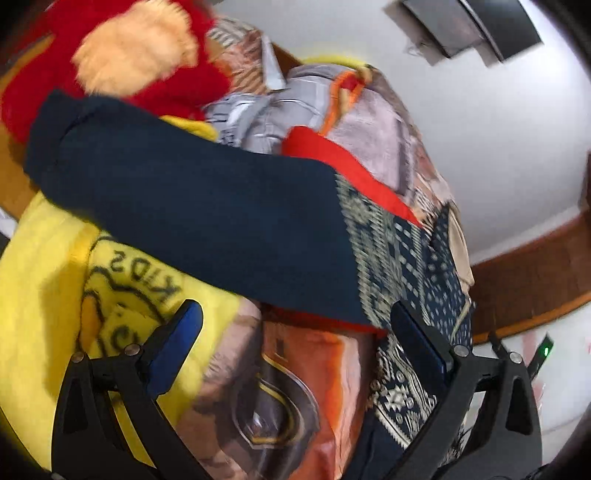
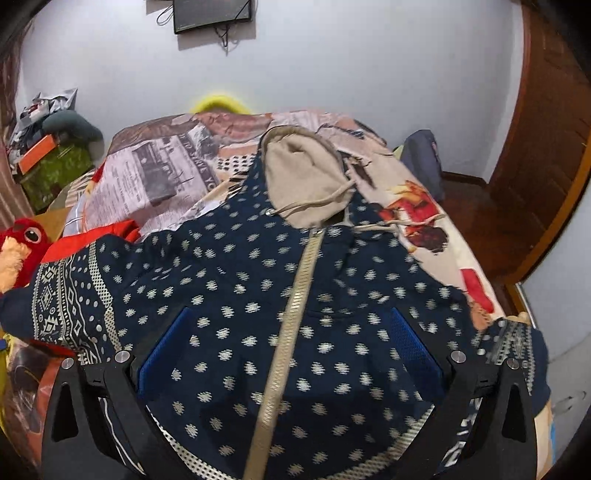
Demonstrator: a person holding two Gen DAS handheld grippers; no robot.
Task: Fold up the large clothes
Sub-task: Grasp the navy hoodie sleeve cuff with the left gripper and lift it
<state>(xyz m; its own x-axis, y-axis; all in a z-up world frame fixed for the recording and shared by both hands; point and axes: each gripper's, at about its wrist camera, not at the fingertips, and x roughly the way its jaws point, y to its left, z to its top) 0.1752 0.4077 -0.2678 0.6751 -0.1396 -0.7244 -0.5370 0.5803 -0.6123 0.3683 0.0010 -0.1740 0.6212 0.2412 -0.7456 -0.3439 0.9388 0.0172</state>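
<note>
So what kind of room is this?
Probably a bedroom. The navy hoodie is spread on a bed with a printed bedspread, a red stuffed toy sits beside it, and a dark screen hangs on the wall.

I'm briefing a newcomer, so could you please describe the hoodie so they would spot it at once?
Find the bed with the newspaper-print cover against the white wall. The hoodie lies spread across its near end, hood toward the wall. It alone is navy with pale dots, a beige zip and a beige-lined hood; the neighbouring clothes are plain red or yellow.
</note>
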